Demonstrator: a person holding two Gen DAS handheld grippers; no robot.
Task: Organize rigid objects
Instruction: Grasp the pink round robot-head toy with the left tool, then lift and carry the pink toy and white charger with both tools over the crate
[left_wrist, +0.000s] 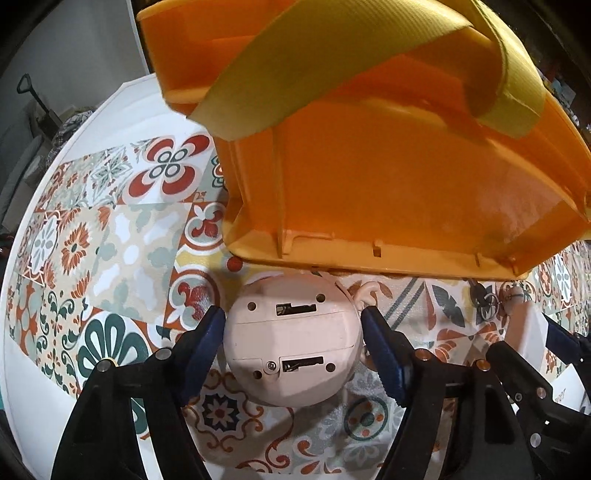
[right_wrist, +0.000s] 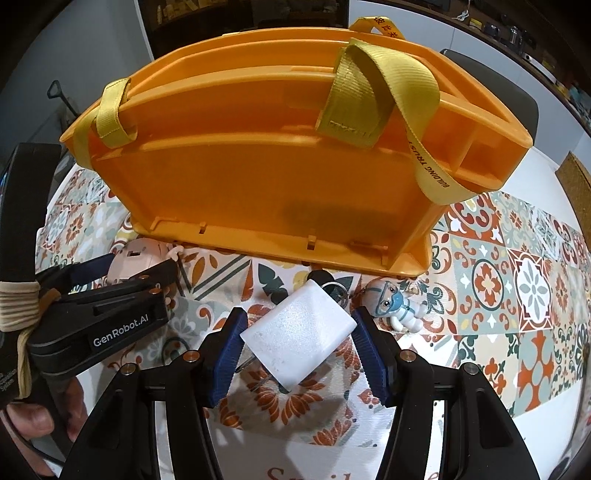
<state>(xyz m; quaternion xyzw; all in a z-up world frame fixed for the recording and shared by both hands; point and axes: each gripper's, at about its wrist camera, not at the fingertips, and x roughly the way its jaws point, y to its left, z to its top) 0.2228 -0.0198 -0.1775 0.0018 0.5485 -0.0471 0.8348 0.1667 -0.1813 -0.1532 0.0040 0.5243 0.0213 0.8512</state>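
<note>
A pink round toy (left_wrist: 291, 339) lies on its side with its flat base toward the left wrist camera, right in front of the orange basket (left_wrist: 369, 184). My left gripper (left_wrist: 293, 332) is shut on it, a blue pad against each side. My right gripper (right_wrist: 297, 332) is shut on a white plug adapter (right_wrist: 299, 332), held tilted just above the cloth with its metal prongs toward the camera. The orange basket (right_wrist: 258, 177) with yellow webbing straps (right_wrist: 373, 92) stands just behind both grippers, its top open. The pink toy (right_wrist: 136, 258) also shows at the left of the right wrist view.
A small keychain figure in a white suit and blue mask (right_wrist: 397, 306) lies beside a key ring (right_wrist: 338, 291) at the basket's foot. A tile-patterned runner (left_wrist: 110, 240) covers the round white table (left_wrist: 110, 107). A dark chair back (right_wrist: 517, 92) stands behind. A hand (right_wrist: 29, 421) holds the left gripper.
</note>
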